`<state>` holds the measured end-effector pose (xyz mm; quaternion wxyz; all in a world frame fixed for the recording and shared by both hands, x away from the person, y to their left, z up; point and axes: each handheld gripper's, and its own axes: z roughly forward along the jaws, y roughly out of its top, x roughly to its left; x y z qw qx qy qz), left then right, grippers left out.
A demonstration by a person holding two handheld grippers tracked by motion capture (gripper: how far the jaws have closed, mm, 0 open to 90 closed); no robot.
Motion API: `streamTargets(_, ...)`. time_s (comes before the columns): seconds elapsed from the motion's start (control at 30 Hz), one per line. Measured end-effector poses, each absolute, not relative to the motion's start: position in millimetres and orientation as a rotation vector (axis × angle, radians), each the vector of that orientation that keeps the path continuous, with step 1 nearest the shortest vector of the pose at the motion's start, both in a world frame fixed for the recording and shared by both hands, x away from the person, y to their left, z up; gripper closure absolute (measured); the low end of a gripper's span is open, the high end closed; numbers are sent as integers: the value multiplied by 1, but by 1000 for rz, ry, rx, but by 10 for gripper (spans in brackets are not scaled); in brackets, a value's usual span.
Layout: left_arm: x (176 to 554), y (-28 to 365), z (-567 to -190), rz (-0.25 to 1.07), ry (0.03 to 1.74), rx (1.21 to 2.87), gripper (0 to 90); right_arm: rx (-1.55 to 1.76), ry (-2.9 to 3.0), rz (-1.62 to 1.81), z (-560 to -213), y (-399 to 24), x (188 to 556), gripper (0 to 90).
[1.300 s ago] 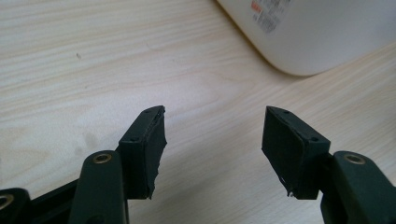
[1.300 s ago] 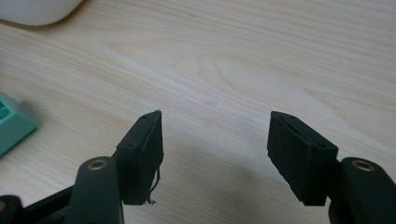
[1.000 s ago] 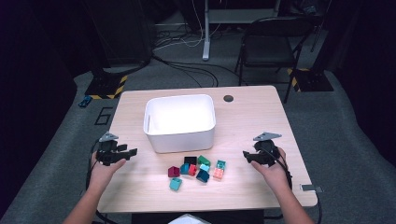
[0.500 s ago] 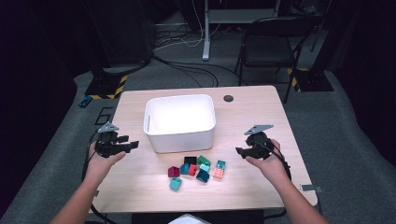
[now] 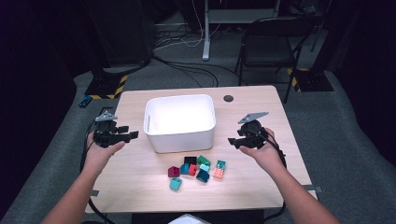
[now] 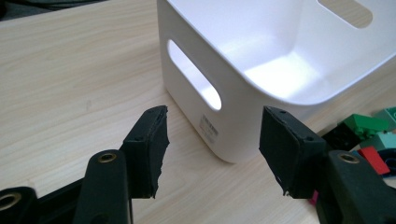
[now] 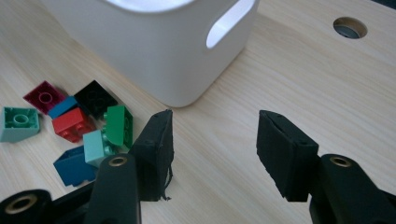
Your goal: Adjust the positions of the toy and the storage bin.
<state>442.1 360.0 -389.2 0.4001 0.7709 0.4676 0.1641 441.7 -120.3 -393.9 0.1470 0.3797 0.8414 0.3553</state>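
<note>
A white bin [image 5: 180, 135] stands mid-table, empty as far as I see. Several small bricks [image 5: 196, 168] lie in a loose pile in front of it: maroon, red, black, green, teal, blue and orange. My left gripper [image 5: 130, 135] hangs left of the bin, raised off the table, and points at its handle wall [image 6: 243, 121]. It is open [image 6: 212, 135]; its jaws have just been closing a little on nothing. My right gripper [image 5: 232, 141] hovers right of the bin, open [image 7: 212, 135]. Its jaws have just been closing with nothing between them. The green brick [image 7: 119, 123] lies beside its left jaw.
The wooden table [image 5: 140, 186] has a round cable hole [image 5: 228, 98] behind the bin at the right. A black chair [image 5: 266, 46] and floor cables lie beyond the far edge. Bare wood flanks the bin on both sides.
Both hands have risen off the table and moved slightly farther from me. The right jaws stand narrower than before. The bin and the bricks have not moved.
</note>
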Motion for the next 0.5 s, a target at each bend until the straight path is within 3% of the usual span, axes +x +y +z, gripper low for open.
streamTargets(0.5, 462, 347, -373, 422, 1174, 1972, 397, 1124, 2423, 1065, -376, -105, 464, 427)
